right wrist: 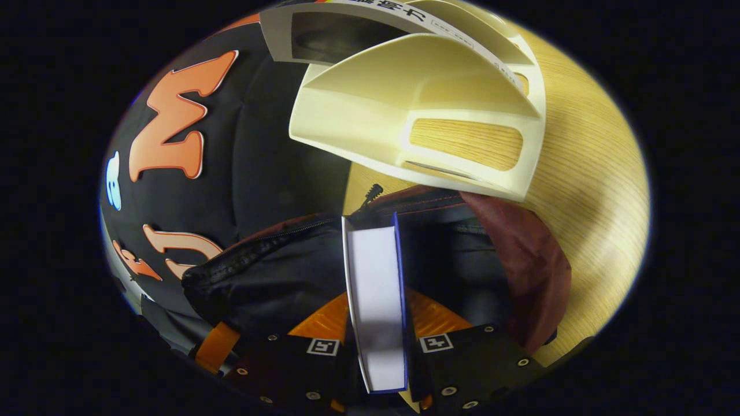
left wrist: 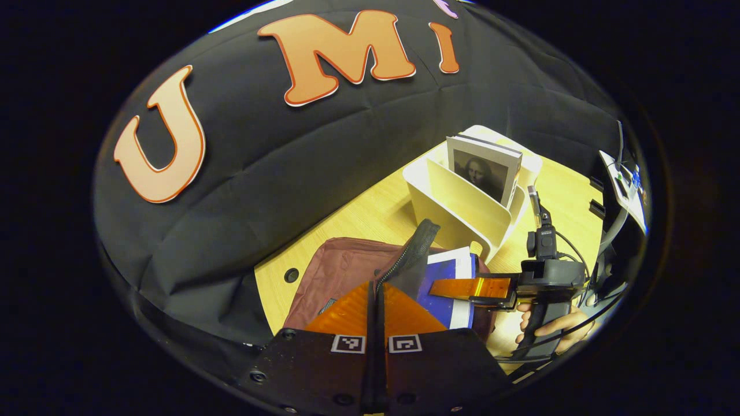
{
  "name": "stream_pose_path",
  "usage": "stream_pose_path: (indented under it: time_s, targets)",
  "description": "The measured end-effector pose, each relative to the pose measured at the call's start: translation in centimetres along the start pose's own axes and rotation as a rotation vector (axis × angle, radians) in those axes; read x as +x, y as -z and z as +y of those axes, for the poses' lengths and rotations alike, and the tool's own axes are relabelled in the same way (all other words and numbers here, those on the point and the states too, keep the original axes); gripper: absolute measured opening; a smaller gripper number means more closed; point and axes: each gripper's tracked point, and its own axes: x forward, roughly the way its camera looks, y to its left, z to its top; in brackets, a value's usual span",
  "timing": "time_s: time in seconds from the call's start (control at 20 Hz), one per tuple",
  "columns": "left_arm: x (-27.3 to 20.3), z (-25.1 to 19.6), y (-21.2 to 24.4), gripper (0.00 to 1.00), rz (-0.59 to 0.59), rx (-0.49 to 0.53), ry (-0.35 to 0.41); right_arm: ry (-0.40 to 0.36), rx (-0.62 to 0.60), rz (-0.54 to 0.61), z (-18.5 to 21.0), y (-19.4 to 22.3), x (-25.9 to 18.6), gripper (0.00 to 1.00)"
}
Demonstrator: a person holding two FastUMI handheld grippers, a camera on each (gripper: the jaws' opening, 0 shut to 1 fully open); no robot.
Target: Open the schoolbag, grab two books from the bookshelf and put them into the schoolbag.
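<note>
The maroon schoolbag lies on the wooden table. My left gripper is shut on the bag's black zipper edge and holds it up. A blue book stands partly inside the bag's mouth, with my right gripper shut on it. In the right gripper view the blue book shows its white page edge between the fingers of my right gripper, over the schoolbag's dark interior. A second book with a portrait cover stands in the cream bookshelf.
The bookshelf stands just beyond the bag on the table, its near compartments bare. A hand holds the right gripper's handle. Equipment and cables sit at the table's far right. The black cloth wall closes off the left.
</note>
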Motion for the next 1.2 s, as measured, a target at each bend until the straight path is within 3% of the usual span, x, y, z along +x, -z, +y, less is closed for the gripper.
stream_pose_path:
  time_s: [0.05, 0.1, 0.2, 0.25, 0.3, 0.35, 0.4, 0.45, 0.5, 0.9, 0.95, 1.0, 1.05, 1.1, 1.2]
  targets:
    - [0.2, 0.0, 0.2, 0.01, 0.006, -0.008, 0.003, 0.046, 0.002, 0.006, -1.0, -0.2, 0.1, 0.38]
    - [0.3, 0.0, 0.5, 0.01, 0.009, -0.019, 0.005, 0.075, -0.003, 0.002, -1.8, -0.1, -0.2, 0.63]
    - [0.6, 0.1, 0.7, 0.01, 0.012, -0.044, 0.01, 0.102, -0.006, 0.025, -2.6, 0.1, -0.8, 0.68]
    - [0.7, 0.1, 0.9, 0.01, 0.014, -0.055, 0.013, 0.116, -0.005, 0.033, -2.9, 0.2, -1.3, 0.78]
    - [0.8, 0.3, 0.9, 0.01, 0.014, -0.065, 0.011, 0.126, -0.012, 0.038, -3.2, 0.2, -1.7, 0.93]
    - [0.9, 0.6, 0.9, 0.01, 0.013, -0.073, 0.012, 0.138, -0.02, 0.045, -3.6, 0.2, -2.3, 0.96]
    - [0.9, 0.7, 0.9, 0.09, 0.011, -0.081, 0.015, 0.145, -0.027, 0.053, -3.8, 0.0, -3.0, 0.97]
    - [0.9, 0.9, 0.9, 0.09, 0.009, -0.091, 0.015, 0.148, -0.031, 0.055, -4.0, -0.2, -3.7, 0.97]
    - [0.8, 1.0, 0.9, 0.01, 0.008, -0.102, 0.016, 0.151, -0.035, 0.053, -4.1, -0.7, -4.5, 0.98]
    - [1.0, 1.1, 1.8, 0.01, 0.003, -0.15, 0.029, 0.108, -0.083, -0.086, -1.4, -8.7, -12.5, 0.97]
    - [0.9, 1.0, 2.0, 0.01, 0.003, -0.153, 0.032, 0.133, -0.131, -0.111, -1.3, -10.2, -13.5, 0.97]
    - [0.9, 1.0, 2.0, 0.09, 0.003, -0.156, 0.035, 0.166, -0.194, -0.13, -1.2, -11.7, -14.7, 0.97]
    - [1.0, 1.0, 2.2, 0.09, 0.002, -0.159, 0.036, 0.19, -0.254, -0.149, -0.7, -13.1, -15.9, 0.97]
    - [1.1, 1.1, 2.2, 0.01, 0.002, -0.162, 0.036, 0.202, -0.304, -0.161, 0.3, -14.4, -16.9, 0.98]
    - [1.1, 1.1, 2.3, 0.01, 0.005, -0.166, 0.038, 0.203, -0.42, -0.166, 3.3, -16.6, -18.4, 0.97]
